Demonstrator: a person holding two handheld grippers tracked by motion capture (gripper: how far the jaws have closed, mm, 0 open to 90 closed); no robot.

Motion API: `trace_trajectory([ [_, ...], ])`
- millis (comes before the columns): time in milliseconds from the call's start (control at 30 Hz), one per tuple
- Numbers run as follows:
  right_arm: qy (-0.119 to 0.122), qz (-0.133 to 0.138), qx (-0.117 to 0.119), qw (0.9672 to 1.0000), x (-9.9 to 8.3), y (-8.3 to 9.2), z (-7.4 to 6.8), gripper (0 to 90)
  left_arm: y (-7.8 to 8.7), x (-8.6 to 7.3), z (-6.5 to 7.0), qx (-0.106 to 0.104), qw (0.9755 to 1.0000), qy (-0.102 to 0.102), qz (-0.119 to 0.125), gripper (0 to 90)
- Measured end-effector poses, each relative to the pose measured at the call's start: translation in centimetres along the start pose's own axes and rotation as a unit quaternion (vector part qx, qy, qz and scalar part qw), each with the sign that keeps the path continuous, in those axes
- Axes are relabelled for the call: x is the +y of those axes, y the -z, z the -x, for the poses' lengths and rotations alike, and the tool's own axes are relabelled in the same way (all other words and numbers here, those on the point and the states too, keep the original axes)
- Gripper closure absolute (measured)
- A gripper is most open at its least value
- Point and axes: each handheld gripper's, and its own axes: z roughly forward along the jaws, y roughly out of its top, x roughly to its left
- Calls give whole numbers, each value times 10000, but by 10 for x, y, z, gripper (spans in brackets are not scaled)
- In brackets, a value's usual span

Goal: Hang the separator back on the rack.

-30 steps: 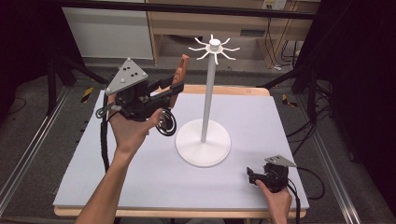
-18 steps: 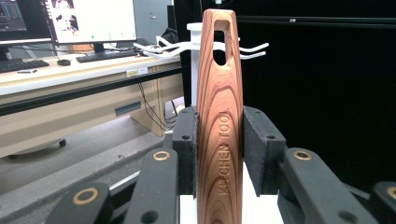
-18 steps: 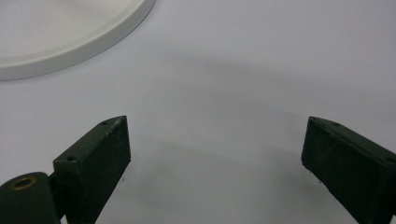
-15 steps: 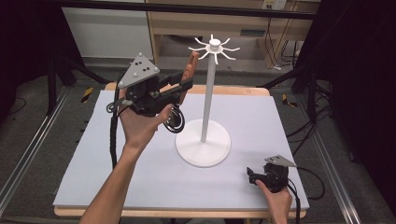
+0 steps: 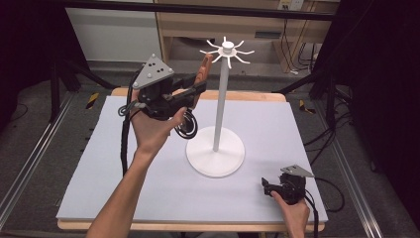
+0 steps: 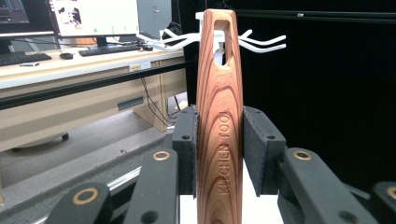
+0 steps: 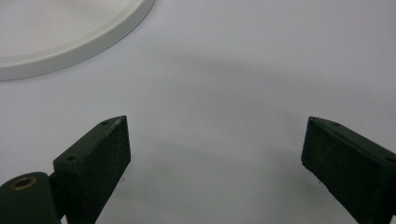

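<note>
Across the middle of the scene a pale grey table top (image 5: 297, 129) is lying with a wooden strip showing along its far and near edges, and it is carrying everything else. Near its centre, slightly toward the right edge, a white stand (image 5: 216, 124) is rising upright from a round base (image 5: 216, 158) to a crown of curved hooks (image 5: 228, 49) at the top; that base is also showing at the upper left of the right gripper view (image 7: 56, 42). Over the far left part of the table the left gripper (image 5: 190, 94) is being held up off the surface in the person's left hand (image 5: 151, 131), tilted upward toward the hooks, with its jaws clamped on a wooden utensil handle (image 6: 219, 130) stamped "KITCHEN TOOL". In the left gripper view the handle is standing upright between the pads (image 6: 187, 149), and its slotted top end (image 6: 223, 32) is sitting level with the white hooks (image 6: 261, 43), just in front of them; whether slot and hook are touching cannot be told. By the near right corner the right gripper (image 5: 270, 187) is resting low on the table, well apart from the stand, its jaws standing wide apart over bare surface with nothing between them.
</note>
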Motion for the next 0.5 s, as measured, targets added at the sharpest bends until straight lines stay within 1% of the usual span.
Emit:
trace_trajectory([
  [67,-24,-9,4,10000,0,0,0,87,-2,0,0,-1,10000,24,-22,676],
  [100,23,6,13,10000,0,0,1,87,-3,0,-1,7,10000,30,-35,676],
  [167,-31,-10,13,10000,0,0,0,87,-5,0,-1,-1,10000,28,-41,676],
  [233,2,-11,15,10000,0,0,0,87,-8,-1,0,19,10000,43,-44,676],
  [333,-39,-21,25,10000,0,0,-1,87,-11,-2,-1,30,10000,62,-67,676],
  [433,19,-9,27,10000,0,0,0,87,-14,-3,-2,30,9999,75,-90,676],
  [500,-38,-23,27,10000,0,0,-1,87,-16,-4,-2,26,9999,87,-93,676],
])
